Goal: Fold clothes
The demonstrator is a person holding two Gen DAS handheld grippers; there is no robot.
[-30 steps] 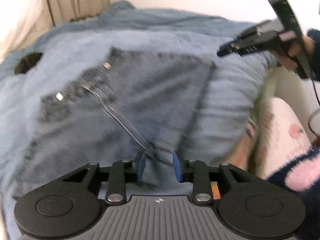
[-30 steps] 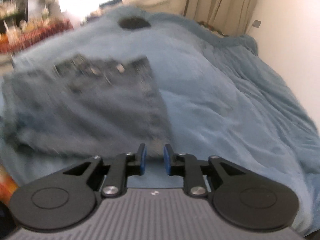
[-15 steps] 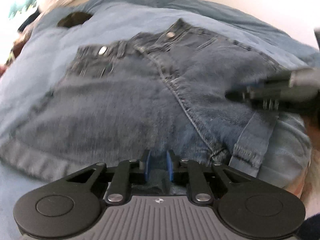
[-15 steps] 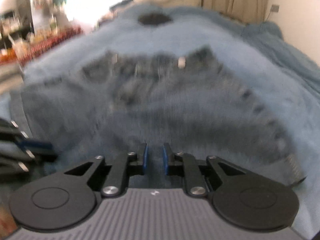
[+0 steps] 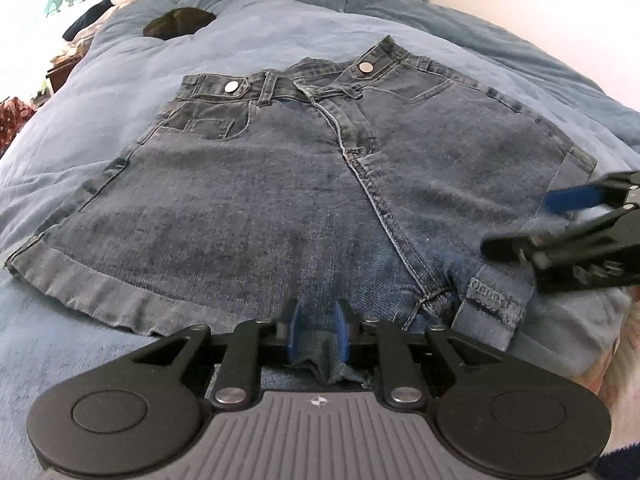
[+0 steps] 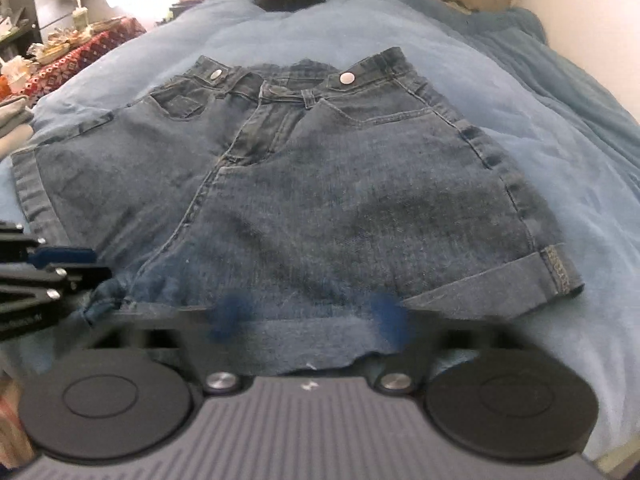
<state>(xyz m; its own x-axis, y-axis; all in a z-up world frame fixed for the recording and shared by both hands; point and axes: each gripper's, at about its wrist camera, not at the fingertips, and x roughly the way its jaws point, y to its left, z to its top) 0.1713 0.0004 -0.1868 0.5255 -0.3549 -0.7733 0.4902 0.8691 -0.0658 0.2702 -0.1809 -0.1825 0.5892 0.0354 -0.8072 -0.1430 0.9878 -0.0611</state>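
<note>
The dark blue denim shorts [image 5: 304, 184] lie flat, front up, on the soft light blue blanket [image 5: 132, 68], while the left gripper [image 5: 316, 336] pinches a bunch of hem cloth and the right gripper [image 6: 308, 316] has its blurry blue pads wide apart over the hem.
</note>
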